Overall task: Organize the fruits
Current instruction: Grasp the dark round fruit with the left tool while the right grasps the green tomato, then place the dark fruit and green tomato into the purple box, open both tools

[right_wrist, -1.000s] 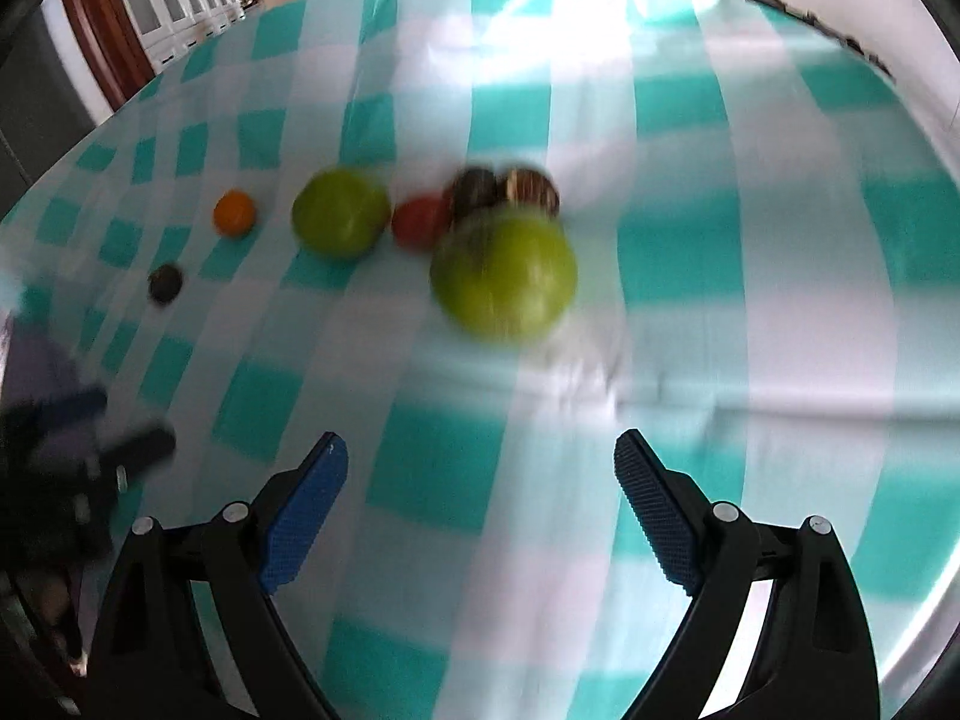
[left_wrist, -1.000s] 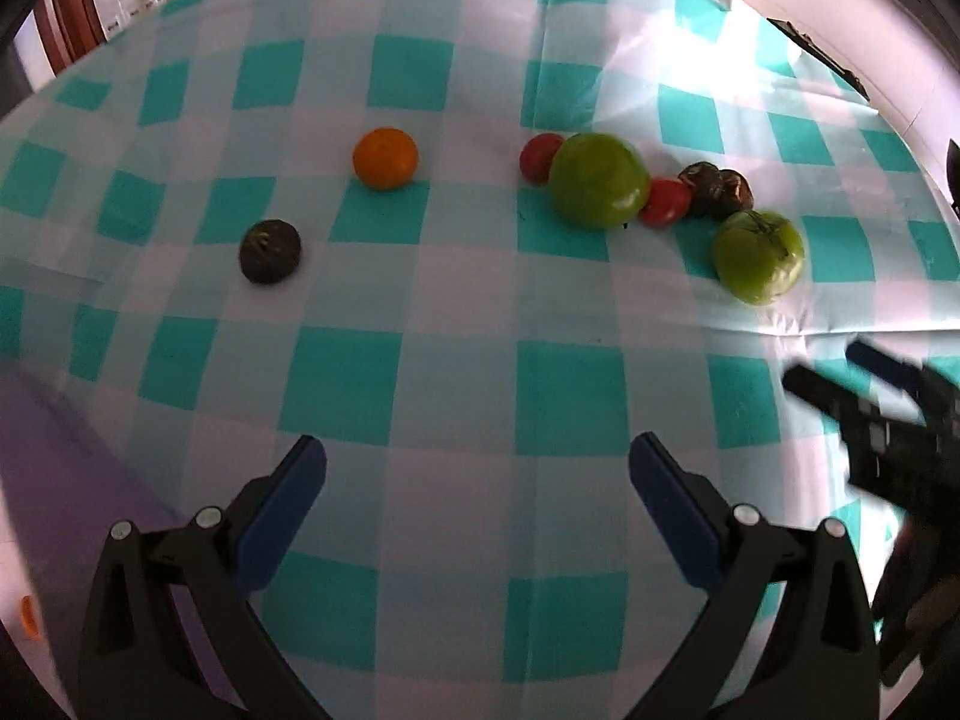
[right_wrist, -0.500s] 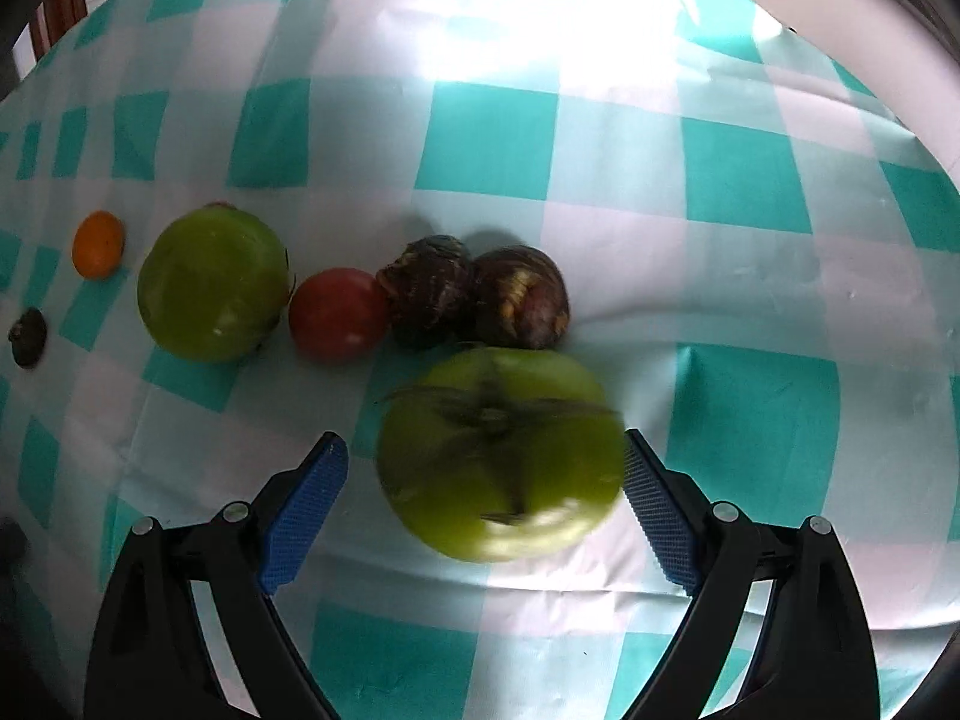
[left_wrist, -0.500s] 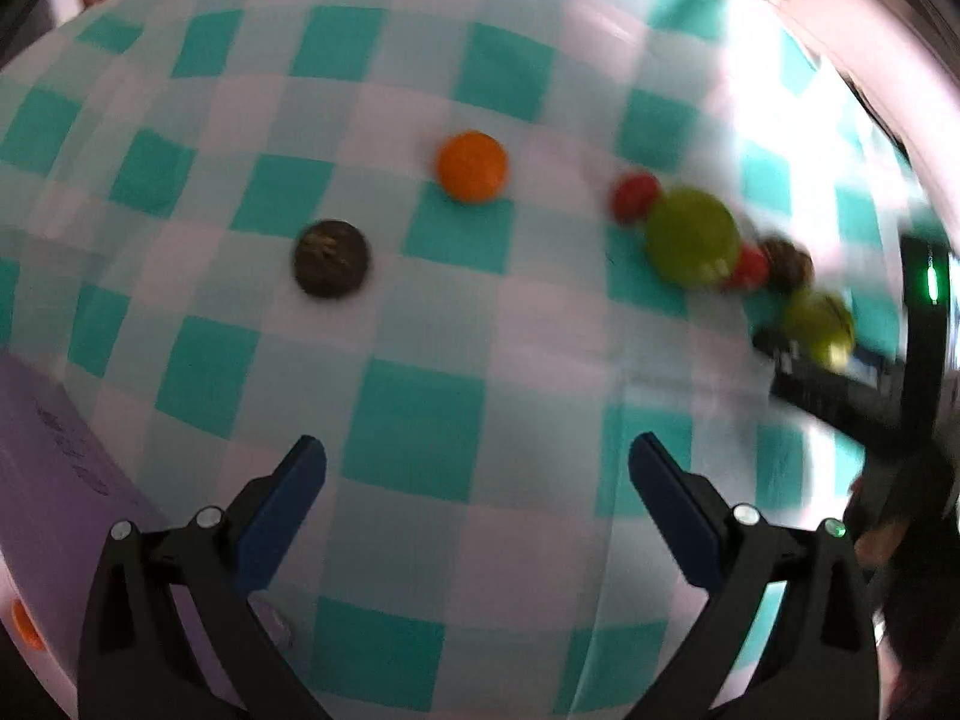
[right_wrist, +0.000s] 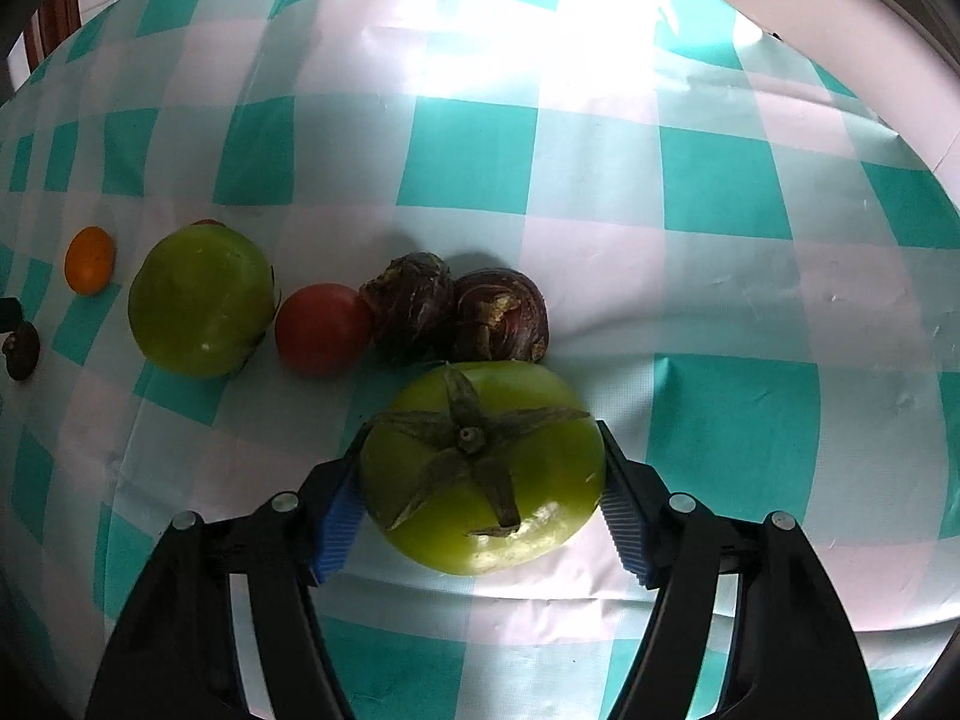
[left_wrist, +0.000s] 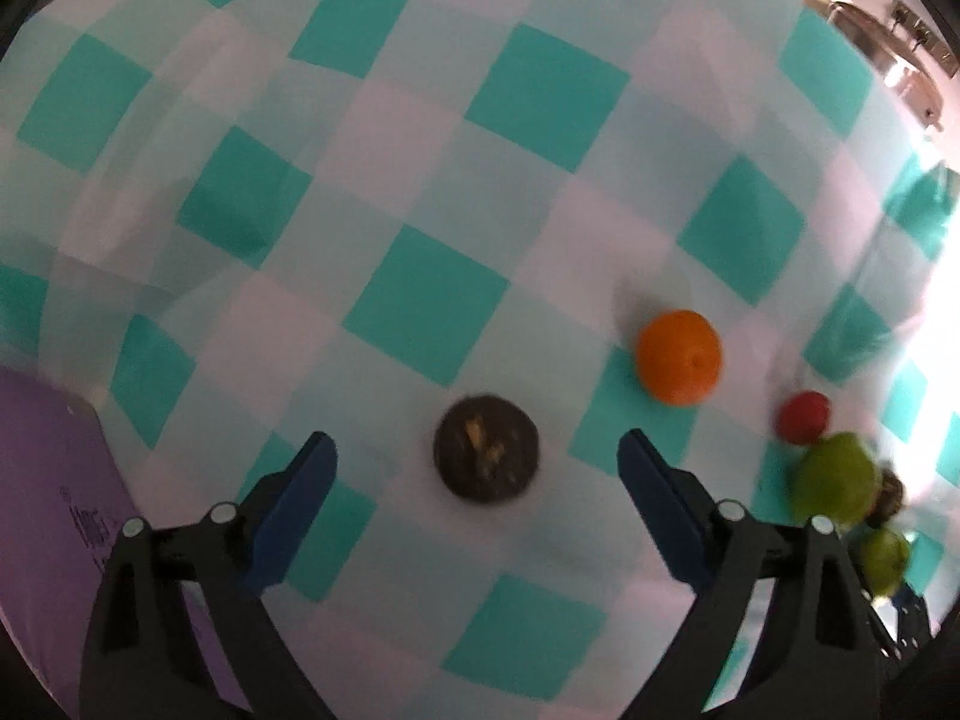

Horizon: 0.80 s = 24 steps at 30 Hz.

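In the right wrist view my right gripper [right_wrist: 480,474] has its blue pads against both sides of a green tomato [right_wrist: 480,480] resting on the checked cloth. Behind it lie two dark purple fruits [right_wrist: 456,315], a red tomato [right_wrist: 321,327], a second green tomato [right_wrist: 201,300] and an orange [right_wrist: 90,261]. In the left wrist view my left gripper [left_wrist: 477,468] is open, its fingers either side of a dark round fruit [left_wrist: 486,456] without touching it. The orange [left_wrist: 679,357] lies beyond to the right.
A purple box [left_wrist: 54,510] lies at the left of the left wrist view. The teal and white checked tablecloth [right_wrist: 600,150] covers the table. A red tomato [left_wrist: 804,417] and green tomatoes [left_wrist: 834,480] show at the right edge of the left wrist view.
My right gripper moved forward over the green tomato and closed on it. My left gripper moved forward and left until the dark round fruit sat between its open fingers.
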Motion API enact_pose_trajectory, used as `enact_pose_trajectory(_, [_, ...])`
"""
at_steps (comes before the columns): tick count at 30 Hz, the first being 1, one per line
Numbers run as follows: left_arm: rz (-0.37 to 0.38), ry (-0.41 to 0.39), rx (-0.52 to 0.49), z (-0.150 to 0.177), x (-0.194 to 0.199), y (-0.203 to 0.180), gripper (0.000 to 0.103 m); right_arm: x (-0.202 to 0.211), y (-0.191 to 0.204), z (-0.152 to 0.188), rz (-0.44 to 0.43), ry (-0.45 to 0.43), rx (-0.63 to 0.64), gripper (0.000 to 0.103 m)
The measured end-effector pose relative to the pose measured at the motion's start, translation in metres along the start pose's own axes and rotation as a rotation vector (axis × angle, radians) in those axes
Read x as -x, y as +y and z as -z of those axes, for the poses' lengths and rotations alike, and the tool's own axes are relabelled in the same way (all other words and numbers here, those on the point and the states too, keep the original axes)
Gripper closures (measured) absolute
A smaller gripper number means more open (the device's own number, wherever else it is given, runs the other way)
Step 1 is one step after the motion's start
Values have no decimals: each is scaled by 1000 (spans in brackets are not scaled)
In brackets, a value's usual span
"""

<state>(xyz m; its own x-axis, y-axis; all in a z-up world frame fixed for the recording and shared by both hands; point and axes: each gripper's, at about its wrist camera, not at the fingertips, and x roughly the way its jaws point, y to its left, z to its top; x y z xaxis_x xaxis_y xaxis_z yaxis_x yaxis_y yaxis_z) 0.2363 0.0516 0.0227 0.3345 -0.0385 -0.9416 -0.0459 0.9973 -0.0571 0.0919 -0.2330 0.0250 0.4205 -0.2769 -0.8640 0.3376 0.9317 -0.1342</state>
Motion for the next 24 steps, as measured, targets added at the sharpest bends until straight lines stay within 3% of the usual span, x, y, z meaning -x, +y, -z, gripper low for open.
enact_pose_trajectory(4, [-3,59,4,0,-19,0,31,2,1,1,-7,-4,-14,35])
enact_pose_trajectory(9, [-52,18,-58,8,-14,-8,37,2,-1,2,-13,-7,-16,35])
enact_pose_trajectory(11, [-58,-10,-85,8,-12,-12,58,1,1,5,-14,-8,-9,35])
enact_pose_trajectory(12, [-58,-18,-107,8,-10,-16,62,1,1,6,-16,-8,-6,35])
enact_pose_trajectory(18, [-41,5,-146,18,3,-30,63,7,1,12,-72,23,23,36])
enact_pose_trajectory(24, [24,-16,-332,93,51,-71,63,36,8,60,-176,47,60,36])
